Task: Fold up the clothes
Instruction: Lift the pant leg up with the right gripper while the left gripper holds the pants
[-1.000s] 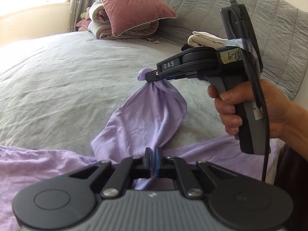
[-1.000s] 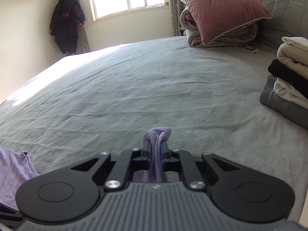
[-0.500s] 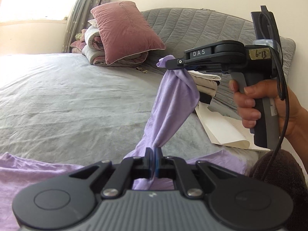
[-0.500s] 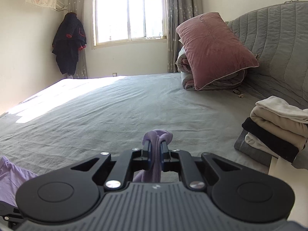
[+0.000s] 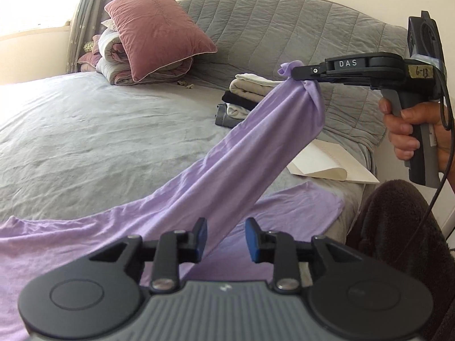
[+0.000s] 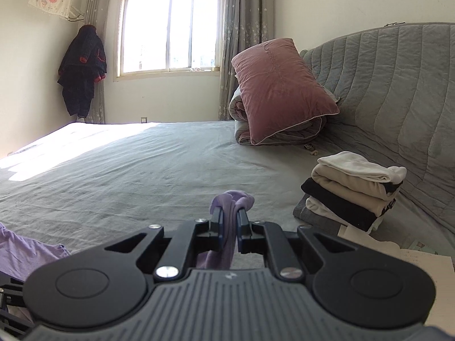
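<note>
Lavender shirt (image 5: 227, 170) now slipping free between spread left fingers (image 5: 224, 238); still stretching up to pinching right fingers (image 6: 229, 221).

Home bedroom: bed (image 6: 142, 170), pillow (image 6: 281, 85), curtained window (image 6: 170, 28).

matt lilac cloth garment (image 5: 250, 153); quilted cloth headboard (image 5: 284, 34).

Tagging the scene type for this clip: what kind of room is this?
Most likely a home bedroom: a wide bed with a quilted grey headboard, a pillow on rolled bedding, and a stack of folded clothes.
</note>
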A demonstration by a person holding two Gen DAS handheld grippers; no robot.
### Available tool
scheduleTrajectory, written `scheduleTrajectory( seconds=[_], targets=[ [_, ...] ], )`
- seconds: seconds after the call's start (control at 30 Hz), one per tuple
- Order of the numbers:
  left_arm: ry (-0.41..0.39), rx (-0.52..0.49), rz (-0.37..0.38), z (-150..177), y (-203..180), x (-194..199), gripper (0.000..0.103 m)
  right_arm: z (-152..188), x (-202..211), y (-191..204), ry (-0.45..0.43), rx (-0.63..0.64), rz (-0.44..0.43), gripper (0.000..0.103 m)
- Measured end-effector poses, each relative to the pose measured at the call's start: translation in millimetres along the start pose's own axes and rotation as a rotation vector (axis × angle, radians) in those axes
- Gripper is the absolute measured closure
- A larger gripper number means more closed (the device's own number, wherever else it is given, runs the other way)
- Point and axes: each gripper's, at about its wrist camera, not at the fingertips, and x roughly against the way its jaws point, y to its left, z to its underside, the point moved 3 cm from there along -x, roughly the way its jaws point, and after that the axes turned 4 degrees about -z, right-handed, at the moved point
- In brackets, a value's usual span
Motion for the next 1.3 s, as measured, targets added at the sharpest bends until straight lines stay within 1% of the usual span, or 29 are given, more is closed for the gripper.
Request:
scheduleTrajectory(
  seconds=[0.17,0.3,0.33,0.37,0.4,0.43,0.5,0.6,0.63,0.67,0.7,0.73,0.77,0.9,1.03,1.2,1.3],
  targets=[
    [0.046,-0.075,-0.023,10,-5,-6,0.069,19,7,-13,0.044,-0.054,0.019,0.093],
    [0.074,-0.145,-0.018,16,-14,-11,0.069,20,12,-10,0.048,-0.054,0.016,0.093],
    [0.072,-0.168,-0.019,17,-18,-11,0.067,19,13,-8,0.045,-0.051,0.015,0.093],
    [0.066,-0.192,-0.024,18,-22,-10,0.063,17,13,-7,0.042,-0.046,0.014,0.093],
    [0.058,-0.218,-0.033,17,-26,-10,0.06,15,14,-5,0.038,-0.04,0.014,0.093],
    [0.05,-0.242,-0.045,17,-30,-10,0.058,12,15,-3,0.035,-0.034,0.015,0.093],
    [0.036,-0.286,-0.078,17,-36,-10,0.057,8,16,0,0.03,-0.026,0.017,0.093],
    [-0.002,-0.355,-0.162,16,-48,-10,0.057,2,17,3,0.024,-0.018,0.017,0.093],
    [-0.006,-0.376,-0.192,16,-51,-11,0.06,-1,18,5,0.02,-0.015,0.016,0.093],
    [-0.005,-0.396,-0.223,16,-54,-12,0.074,-3,19,6,0.015,-0.012,0.016,0.093],
    [-0.003,-0.41,-0.244,17,-56,-12,0.083,-4,20,6,0.013,-0.011,0.017,0.093],
    [0.001,-0.418,-0.251,18,-57,-12,0.097,-4,21,6,0.012,-0.01,0.017,0.093],
    [0.005,-0.425,-0.259,18,-58,-12,0.1,-3,21,6,0.015,-0.011,0.019,0.093],
    [0.016,-0.434,-0.24,19,-60,-6,0.101,7,17,-2,0.04,-0.019,0.036,0.093],
    [0.056,-0.441,-0.2,25,-62,-9,0.101,26,14,-13,0.085,-0.039,0.061,0.093],
    [0.106,-0.449,-0.151,32,-65,-13,0.101,56,7,-27,0.158,-0.072,0.081,0.093],
    [0.138,-0.451,-0.138,37,-65,-19,0.101,79,-2,-34,0.216,-0.09,0.091,0.093]
  ],
)
